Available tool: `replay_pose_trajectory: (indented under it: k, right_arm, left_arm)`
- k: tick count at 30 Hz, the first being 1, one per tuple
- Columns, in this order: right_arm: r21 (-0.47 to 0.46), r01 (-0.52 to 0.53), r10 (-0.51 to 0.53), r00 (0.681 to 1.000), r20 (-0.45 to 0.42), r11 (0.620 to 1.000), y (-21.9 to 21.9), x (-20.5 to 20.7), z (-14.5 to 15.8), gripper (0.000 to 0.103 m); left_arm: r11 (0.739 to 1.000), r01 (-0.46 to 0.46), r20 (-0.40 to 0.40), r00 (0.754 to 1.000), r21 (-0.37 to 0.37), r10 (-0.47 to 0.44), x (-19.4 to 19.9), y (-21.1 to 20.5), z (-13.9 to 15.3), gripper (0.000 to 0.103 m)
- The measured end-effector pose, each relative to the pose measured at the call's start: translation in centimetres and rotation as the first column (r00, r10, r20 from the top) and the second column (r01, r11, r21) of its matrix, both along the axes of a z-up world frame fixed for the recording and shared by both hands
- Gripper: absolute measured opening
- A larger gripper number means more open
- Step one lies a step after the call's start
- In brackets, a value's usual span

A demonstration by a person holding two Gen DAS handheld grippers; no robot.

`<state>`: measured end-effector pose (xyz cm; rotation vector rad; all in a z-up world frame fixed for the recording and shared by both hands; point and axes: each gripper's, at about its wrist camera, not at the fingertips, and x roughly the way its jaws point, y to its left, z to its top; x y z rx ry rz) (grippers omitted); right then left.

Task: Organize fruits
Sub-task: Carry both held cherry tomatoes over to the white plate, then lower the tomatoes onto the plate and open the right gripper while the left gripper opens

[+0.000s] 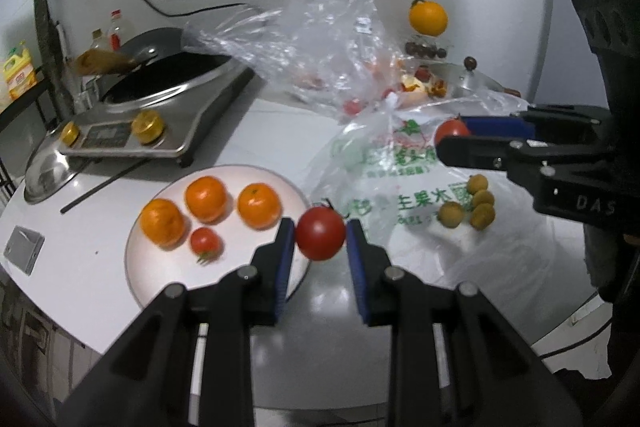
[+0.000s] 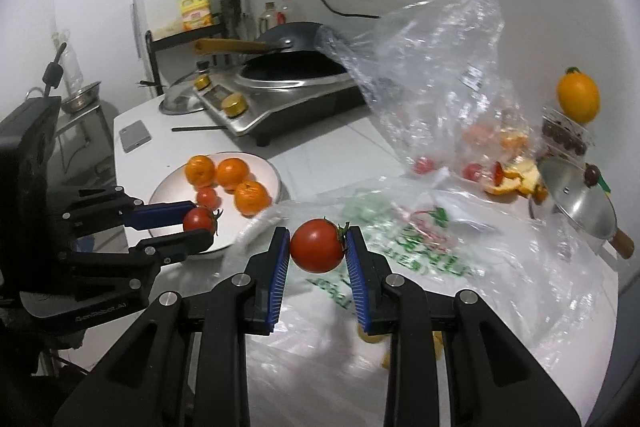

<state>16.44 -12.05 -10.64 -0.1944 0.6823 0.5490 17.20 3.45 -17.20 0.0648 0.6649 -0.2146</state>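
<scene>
My left gripper [image 1: 321, 239] is shut on a red tomato [image 1: 320, 233], held just past the right rim of the white plate [image 1: 138, 259]. That plate [image 2: 168, 189] carries three oranges [image 1: 206, 199] and one small tomato [image 1: 205, 242]. My right gripper [image 2: 318, 247] is shut on a second red tomato [image 2: 317, 245] above the printed plastic bag [image 2: 420, 247]. The right gripper [image 1: 456, 137] shows at the right of the left wrist view with its tomato [image 1: 451, 131]. The left gripper [image 2: 200, 223] with its tomato [image 2: 199, 219] hangs over the plate's near edge in the right wrist view.
An induction cooker [image 1: 160, 107] with a wok stands behind the plate. A clear crumpled bag [image 1: 332, 39] with small tomatoes and peel lies at the back. Several small brown-green fruits [image 1: 472, 205] rest on the printed bag [image 1: 384, 179]. A pot lid [image 2: 576, 203] and a yellow fruit [image 2: 578, 99] sit right.
</scene>
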Motion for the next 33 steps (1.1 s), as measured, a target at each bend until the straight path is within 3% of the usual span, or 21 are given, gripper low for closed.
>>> replay_pose_trajectory:
  k: [10, 19, 33]
  right_arm:
    - [-0.017, -0.068, 0.067, 0.997, -0.029, 0.998, 5.2, 0.4, -1.0, 0.031]
    - [-0.027, -0.115, 0.112, 0.99, -0.09, 0.993, 9.6, 1.9, -3.8, 0.031]
    - [-0.008, -0.133, 0.13, 0.975, -0.183, 0.991, 13.9, 4.3, -7.4, 0.031]
  left_arm:
    - [0.998, -0.057, 0.001, 0.998, -0.032, 0.057, -1.0, 4.2, -0.7, 0.027]
    - [0.995, -0.092, -0.004, 0.996, -0.044, 0.092, -1.3, 7.5, -1.5, 0.027]
    - [0.993, -0.103, -0.01, 0.995, -0.063, 0.102, -1.0, 9.9, -2.2, 0.027]
